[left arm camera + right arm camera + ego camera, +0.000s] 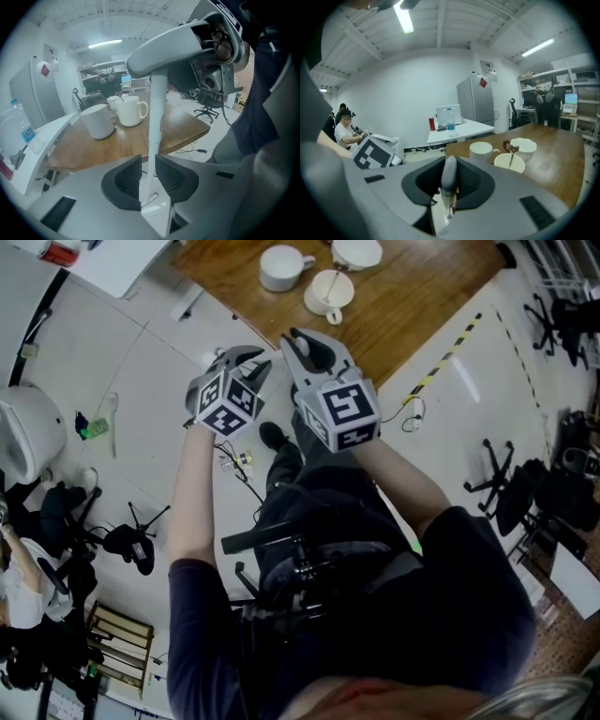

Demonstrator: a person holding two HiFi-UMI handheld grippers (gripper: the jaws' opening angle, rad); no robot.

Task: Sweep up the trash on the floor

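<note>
The diagonal edge of the wooden surface [412,296] is seen just ahead of both claws, with white floor [169,352] left open along its left side. A yellow-and-black striped tape [450,351] is laid on the floor off the surface's right corner. Beyond it a bare stretch is left as far as an office chair [492,476] at the right. The lower left is crowded with dark gear.

Three cups are counted on the surface: a white mug [279,266], a cup with a utensil in it [330,292] and a third cup [358,251] at the far edge.

Two claws are counted, and one white pole [157,108] is held by both. The left claw [149,159] is closed on the pole's shaft, which stands upright between its pads. The right claw [449,164] is closed on the pole's grey end cap [449,176], higher up.

The pole's lower end is not shown. On the floor, a small green item [94,428] lies at the left, well apart from the claws, and a small pale bit [242,461] lies near the left claw. Which of these is trash cannot be told.
</note>
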